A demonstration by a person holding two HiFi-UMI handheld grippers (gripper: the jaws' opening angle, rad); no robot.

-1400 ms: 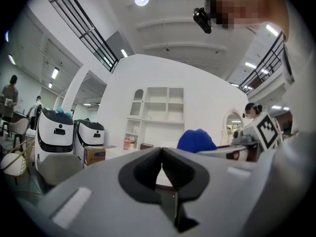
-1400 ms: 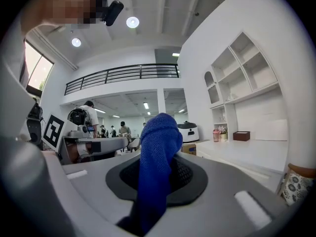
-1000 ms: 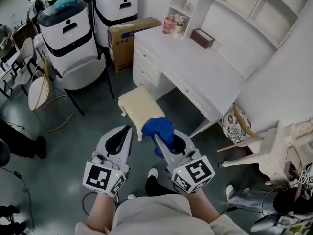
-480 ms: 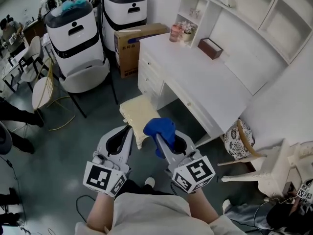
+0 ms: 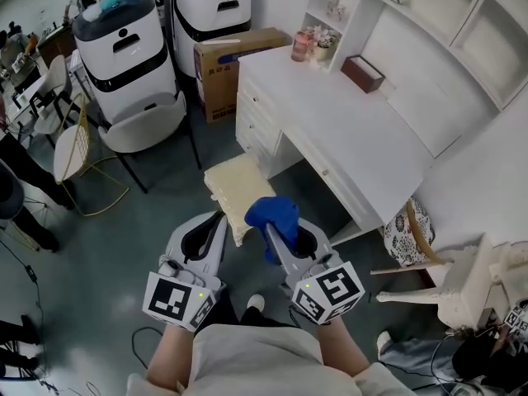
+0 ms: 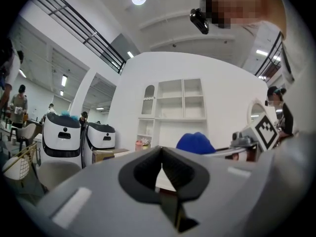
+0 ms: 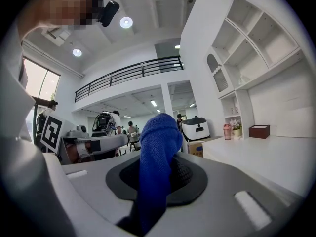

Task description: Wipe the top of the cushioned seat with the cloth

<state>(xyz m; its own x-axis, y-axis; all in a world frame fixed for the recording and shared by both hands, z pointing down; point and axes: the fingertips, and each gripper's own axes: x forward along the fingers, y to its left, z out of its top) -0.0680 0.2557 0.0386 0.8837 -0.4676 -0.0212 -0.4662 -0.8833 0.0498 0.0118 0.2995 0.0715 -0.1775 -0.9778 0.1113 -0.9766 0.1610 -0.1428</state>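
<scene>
The cushioned seat (image 5: 235,184) is a low cream stool beside the white desk, seen in the head view just ahead of both grippers. My right gripper (image 5: 272,231) is shut on the blue cloth (image 5: 273,214), which bunches above its tips, over the seat's near right corner. In the right gripper view the blue cloth (image 7: 155,167) hangs between the jaws of the right gripper (image 7: 159,181). My left gripper (image 5: 216,219) is level beside it, left of the seat's near edge, with its jaws closed on nothing. In the left gripper view the left gripper (image 6: 160,169) shows its pads together, with the blue cloth (image 6: 195,143) off to the right.
A white desk (image 5: 346,130) with drawers and shelves stands right of the seat, bearing a brown box (image 5: 363,73). A cardboard box (image 5: 223,56) and two white-and-black machines (image 5: 132,48) stand behind. A chair (image 5: 70,143) is on the left, a white chair (image 5: 462,279) on the right.
Both grippers and the person have moved forward towards the seat and desk. The cloth stays in the right gripper.
</scene>
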